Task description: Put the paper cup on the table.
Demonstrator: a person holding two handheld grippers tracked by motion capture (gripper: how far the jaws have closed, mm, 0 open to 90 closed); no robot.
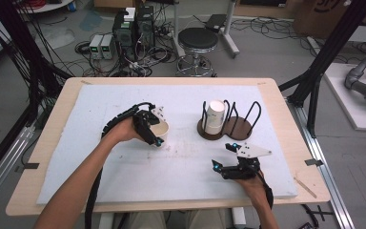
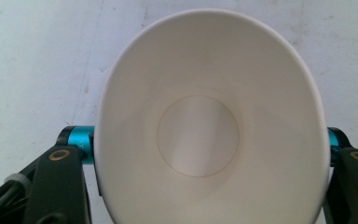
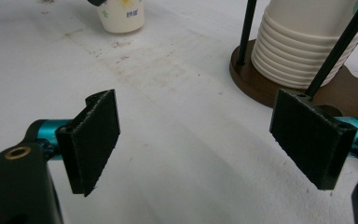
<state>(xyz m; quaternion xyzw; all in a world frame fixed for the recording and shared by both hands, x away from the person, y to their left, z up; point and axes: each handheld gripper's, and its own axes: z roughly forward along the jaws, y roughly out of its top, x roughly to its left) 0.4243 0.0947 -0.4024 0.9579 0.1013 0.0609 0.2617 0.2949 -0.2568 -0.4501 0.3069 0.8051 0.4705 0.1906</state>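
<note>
Left gripper view: paper cup (image 2: pixel 205 126) clamped between the left gripper (image 2: pixel 209 149) jaws, squeezed oval, mouth toward the lens, over the white foam board (image 2: pixel 37 70); pads hidden behind its wall. Right gripper (image 3: pixel 200 140) jaws wide apart, empty, near the cup stack (image 3: pixel 307 46) on the wire rack (image 3: pixel 261 88).

Both forearms bare, no sleeves. Left gripper (image 1: pixel 158 135): black body w/ teal collars at jaw roots, brass-ringed screw holes, ribbed black cable looping off its back, grey three-cornered plate on top. Right gripper (image 1: pixel 223 156): same black build, teal collars, flat black ridged pads (image 3: pixel 95 140), larger pale-grey triangular plate, black cable.
</note>
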